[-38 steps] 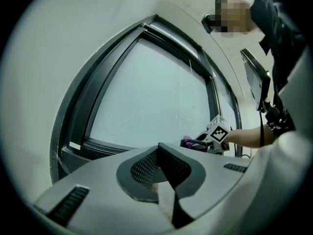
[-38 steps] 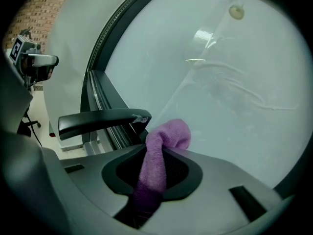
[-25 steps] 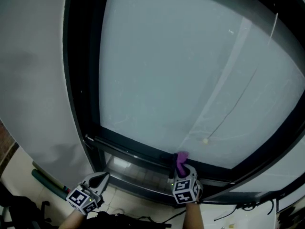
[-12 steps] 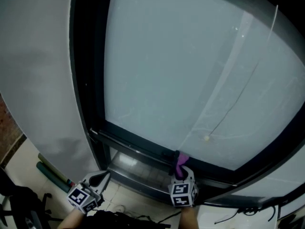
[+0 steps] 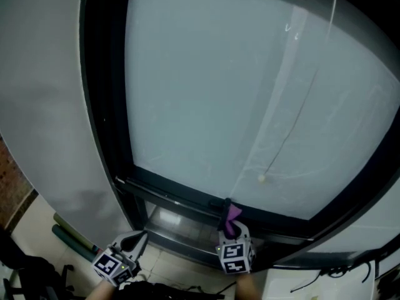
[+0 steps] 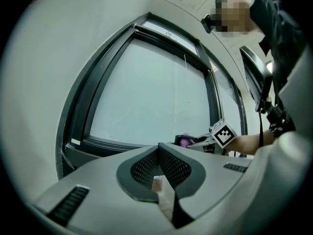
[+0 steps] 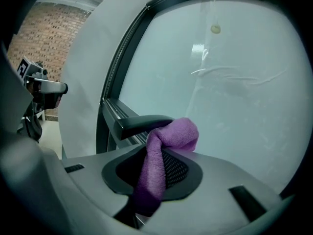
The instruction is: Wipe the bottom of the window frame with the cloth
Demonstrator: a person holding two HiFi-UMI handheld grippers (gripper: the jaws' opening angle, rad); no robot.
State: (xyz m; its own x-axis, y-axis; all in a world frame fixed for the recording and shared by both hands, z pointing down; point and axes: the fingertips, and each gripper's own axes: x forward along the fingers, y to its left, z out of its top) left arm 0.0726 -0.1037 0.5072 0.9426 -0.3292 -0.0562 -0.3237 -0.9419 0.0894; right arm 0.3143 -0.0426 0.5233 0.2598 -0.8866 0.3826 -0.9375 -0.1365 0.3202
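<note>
A purple cloth (image 7: 164, 153) is clamped in my right gripper (image 7: 159, 146), its bunched end sticking out past the jaws. In the head view the cloth (image 5: 232, 217) rests against the dark bottom rail of the window frame (image 5: 181, 195), with the right gripper (image 5: 232, 239) just below it. A black window handle (image 7: 142, 123) lies right behind the cloth. My left gripper (image 5: 134, 241) hangs low at the left, away from the frame, jaws shut with nothing between them (image 6: 159, 151). From the left gripper view the cloth (image 6: 186, 140) shows on the sill.
A large frosted pane (image 5: 250, 105) fills the frame, with a thin cord and bead (image 5: 261, 179) hanging on it. A grey wall (image 5: 44, 105) flanks the left side. Green poles (image 5: 69, 233) lie on the floor at lower left. Cables (image 5: 331, 272) lie at lower right.
The right gripper with the cloth has slid a little left along the bottom rail. The left gripper has dropped slightly lower in the head view.
</note>
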